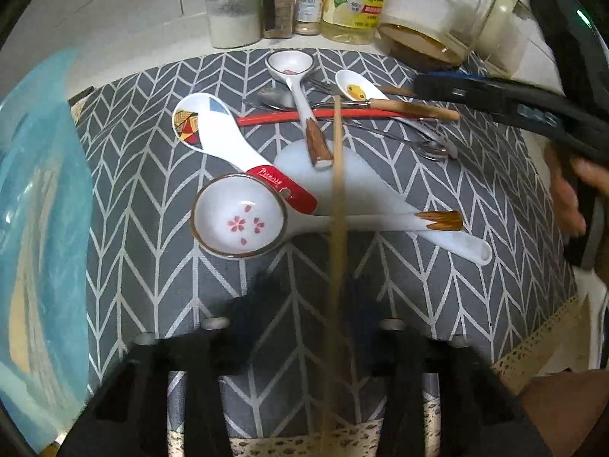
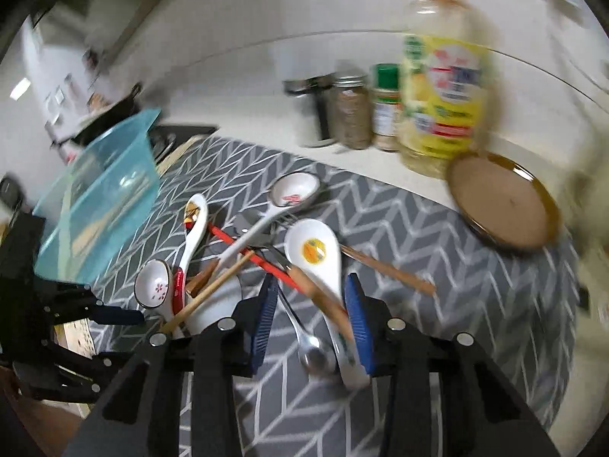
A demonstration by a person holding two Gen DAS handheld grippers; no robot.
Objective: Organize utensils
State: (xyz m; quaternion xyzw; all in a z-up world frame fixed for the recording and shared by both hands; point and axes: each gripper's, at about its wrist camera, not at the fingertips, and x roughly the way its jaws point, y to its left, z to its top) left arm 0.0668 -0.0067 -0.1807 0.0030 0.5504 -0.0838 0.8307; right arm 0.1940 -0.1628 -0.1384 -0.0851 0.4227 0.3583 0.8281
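A pile of utensils lies on the grey chevron mat (image 1: pixel 152 285): a cherry-blossom spoon (image 1: pixel 239 221), a patterned spoon with red handle (image 1: pixel 213 129), a red chopstick (image 1: pixel 304 115) and a yellow-motif spoon (image 2: pixel 316 255). My left gripper (image 1: pixel 304 312) appears blurred, with a wooden chopstick (image 1: pixel 337 198) running up between its fingers; whether it grips it is unclear. My right gripper (image 2: pixel 312 304) is open, its blue pads (image 2: pixel 357 316) on either side of the yellow-motif spoon's handle and a metal spoon (image 2: pixel 312 350).
A blue translucent tub (image 2: pixel 99 198) stands at the mat's left. Spice jars (image 1: pixel 279 5) and a yellow bottle (image 2: pixel 443 87) line the back wall. A brown plate (image 2: pixel 502 202) sits at the back right.
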